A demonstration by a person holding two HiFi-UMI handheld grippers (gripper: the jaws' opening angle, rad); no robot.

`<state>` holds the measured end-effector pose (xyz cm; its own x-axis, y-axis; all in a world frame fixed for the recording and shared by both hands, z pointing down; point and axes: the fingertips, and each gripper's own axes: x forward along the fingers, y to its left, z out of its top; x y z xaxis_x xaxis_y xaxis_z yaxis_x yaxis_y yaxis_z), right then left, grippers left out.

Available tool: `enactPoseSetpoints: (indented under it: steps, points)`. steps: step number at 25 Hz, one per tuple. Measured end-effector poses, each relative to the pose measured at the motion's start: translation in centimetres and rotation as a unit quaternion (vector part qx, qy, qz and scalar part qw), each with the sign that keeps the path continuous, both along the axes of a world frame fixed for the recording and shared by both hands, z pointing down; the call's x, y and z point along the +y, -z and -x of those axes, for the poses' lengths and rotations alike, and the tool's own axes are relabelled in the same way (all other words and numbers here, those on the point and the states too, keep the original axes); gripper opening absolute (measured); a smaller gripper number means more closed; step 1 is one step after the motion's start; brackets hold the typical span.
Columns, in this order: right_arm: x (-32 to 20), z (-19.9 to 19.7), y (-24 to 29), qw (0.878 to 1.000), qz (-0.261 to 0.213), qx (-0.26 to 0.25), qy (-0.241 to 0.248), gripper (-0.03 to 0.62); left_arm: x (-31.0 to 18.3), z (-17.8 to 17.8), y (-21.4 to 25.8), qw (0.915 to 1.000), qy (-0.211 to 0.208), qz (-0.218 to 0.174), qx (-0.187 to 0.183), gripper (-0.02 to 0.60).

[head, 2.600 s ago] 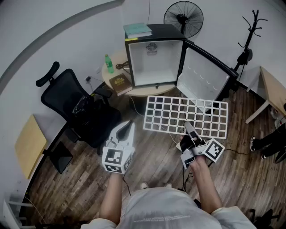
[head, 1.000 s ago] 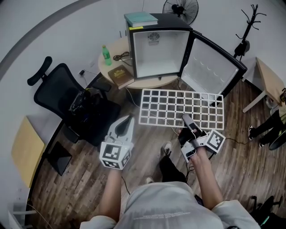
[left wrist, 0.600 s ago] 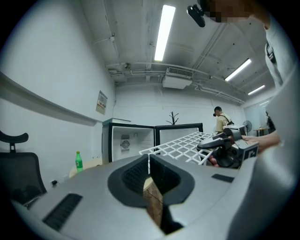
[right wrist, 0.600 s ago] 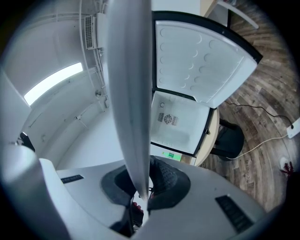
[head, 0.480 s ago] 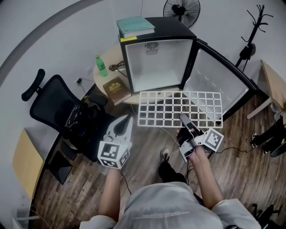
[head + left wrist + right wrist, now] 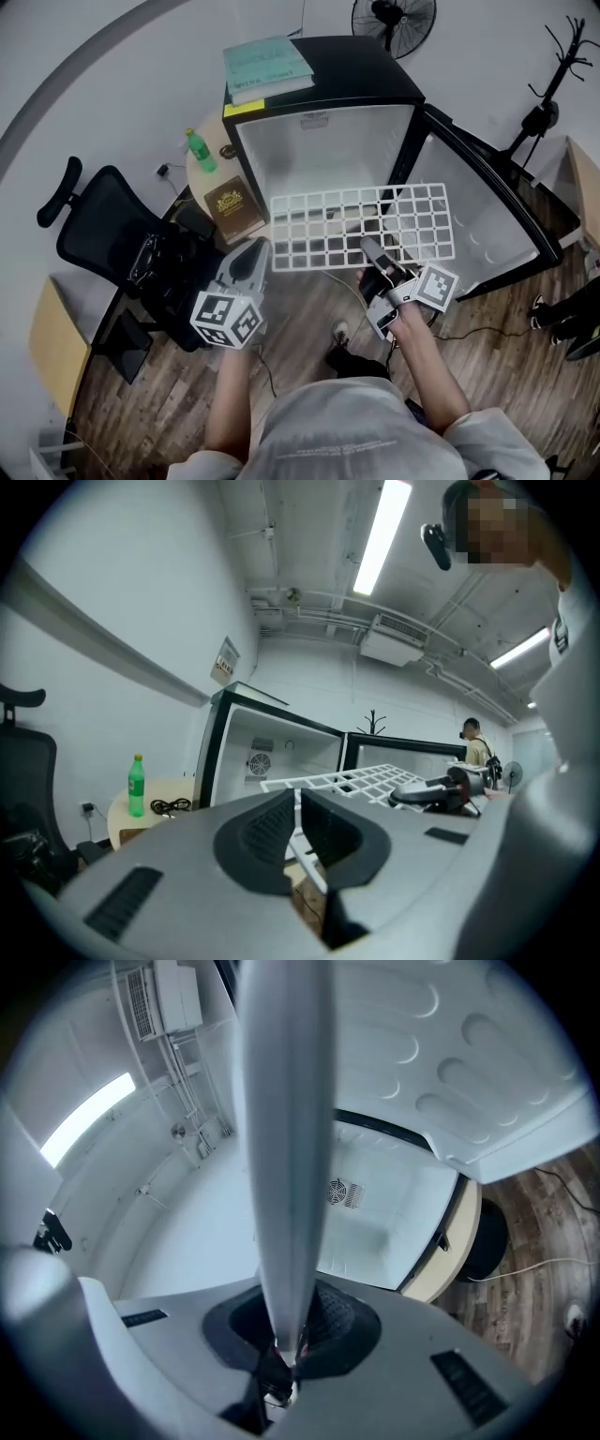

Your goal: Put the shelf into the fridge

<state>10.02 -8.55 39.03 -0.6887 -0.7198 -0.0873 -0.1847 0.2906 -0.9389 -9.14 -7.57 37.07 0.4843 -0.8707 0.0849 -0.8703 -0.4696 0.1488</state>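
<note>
The white wire shelf (image 6: 356,225) hangs level in the air, its far edge at the mouth of the open black fridge (image 6: 323,141). My right gripper (image 6: 372,251) is shut on the middle of the shelf's near edge. In the right gripper view the shelf (image 6: 286,1147) runs edge-on out of the jaws toward the white fridge interior (image 6: 375,1213). My left gripper (image 6: 253,251) is shut and empty, left of the shelf's near-left corner and apart from it. The left gripper view shows its pads (image 6: 272,822) together, with the shelf (image 6: 347,780) to the right.
The fridge door (image 6: 478,225) stands open on the right. Teal books (image 6: 267,66) lie on the fridge top. A round table (image 6: 204,178) on the left carries a green bottle (image 6: 198,150) and a brown book (image 6: 233,207). A black office chair (image 6: 112,253) stands at my left.
Both grippers and the shelf have moved forward toward the fridge, which now looms larger. The shelf's far edge has come from in front of the fridge up to its opening.
</note>
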Motion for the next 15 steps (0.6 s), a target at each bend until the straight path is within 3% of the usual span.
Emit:
enactPoseSetpoints:
  steps: [7, 10, 15]
  points:
    - [-5.2, 0.9, -1.4, 0.999, 0.028, -0.003, 0.046, 0.038, -4.9, 0.8, -0.3, 0.9969, 0.045, 0.037, 0.053, 0.03]
    - [-6.8, 2.0, -2.1, 0.997, 0.032, -0.006, 0.067, 0.038, -6.1, 1.8, -1.7, 0.9945, 0.068, 0.065, 0.045, 0.107]
    - [-8.6, 3.6, -2.9, 0.996, 0.036, -0.016, 0.086, 0.038, -7.2, 2.9, -4.7, 0.9911, 0.077, 0.106, 0.024, 0.11]
